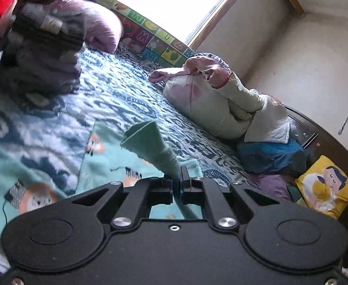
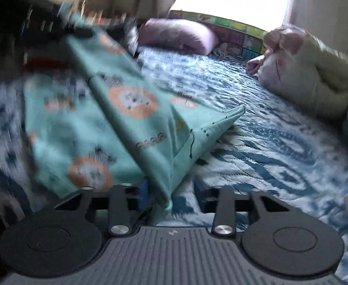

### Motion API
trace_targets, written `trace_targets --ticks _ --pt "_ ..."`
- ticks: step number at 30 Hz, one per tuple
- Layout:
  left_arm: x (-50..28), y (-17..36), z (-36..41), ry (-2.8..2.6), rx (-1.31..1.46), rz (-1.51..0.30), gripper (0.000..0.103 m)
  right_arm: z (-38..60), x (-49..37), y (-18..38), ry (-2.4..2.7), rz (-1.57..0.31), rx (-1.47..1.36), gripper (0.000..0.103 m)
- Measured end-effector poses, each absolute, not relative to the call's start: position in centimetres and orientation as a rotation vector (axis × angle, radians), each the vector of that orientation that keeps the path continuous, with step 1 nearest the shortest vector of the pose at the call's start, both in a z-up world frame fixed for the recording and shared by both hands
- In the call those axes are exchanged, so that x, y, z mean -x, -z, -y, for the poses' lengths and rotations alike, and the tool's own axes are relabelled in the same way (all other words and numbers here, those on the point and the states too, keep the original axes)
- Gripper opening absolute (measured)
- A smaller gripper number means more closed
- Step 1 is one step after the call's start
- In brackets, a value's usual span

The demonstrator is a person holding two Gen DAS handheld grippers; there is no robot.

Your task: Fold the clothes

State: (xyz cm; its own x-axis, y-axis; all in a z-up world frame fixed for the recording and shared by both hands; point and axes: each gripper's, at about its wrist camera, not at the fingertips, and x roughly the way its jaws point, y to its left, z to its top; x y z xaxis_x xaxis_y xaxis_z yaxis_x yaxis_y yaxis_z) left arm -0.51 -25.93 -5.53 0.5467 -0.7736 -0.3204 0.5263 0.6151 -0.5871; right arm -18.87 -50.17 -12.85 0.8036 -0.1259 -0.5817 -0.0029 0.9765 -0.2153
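Note:
A teal garment with orange lion prints [image 1: 117, 163] lies on the blue and white patterned bed cover [image 1: 117, 90]. My left gripper [image 1: 177, 185] is shut on a fold of the teal garment, which rises from the jaws as a cone. In the right wrist view the same garment [image 2: 126, 109] is lifted and stretched toward the far left, blurred by motion. My right gripper [image 2: 171, 190] has its blue pads [image 2: 143, 193] apart, and a corner of the garment hangs down between them against the left pad.
A stack of folded dark clothes [image 1: 43, 47] sits at the bed's far left. A purple pillow [image 1: 102, 23], a pink and cream quilt bundle [image 1: 216, 99], a blue cushion [image 1: 271, 156] and a yellow cartoon cushion [image 1: 326, 187] line the bed's far side and right.

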Motion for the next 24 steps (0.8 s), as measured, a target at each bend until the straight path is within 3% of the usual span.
trace_targets --ticks 3,8,14,17,24 --pt "0.4 7.1 25.6 0.803 0.452 -0.612 0.004 47.3 19.1 13.8 0.099 -0.668 0.424 0.02" --pt "0.0 8.8 24.8 0.794 0.43 -0.619 0.004 44.1 19.6 15.2 0.114 -0.709 0.686 0.019" --pt "-0.7 9.2 23.3 0.795 0.438 -0.607 0.004 44.7 20.6 12.5 0.014 -0.751 0.558 0.021" --pt "-1.0 9.3 23.0 0.799 0.427 -0.607 0.004 46.9 20.7 10.2 -0.073 -0.869 0.464 0.022" --pt "-0.9 8.9 23.2 0.819 0.4 -0.59 0.004 50.3 22.8 8.8 -0.1 -1.185 0.722 0.025"
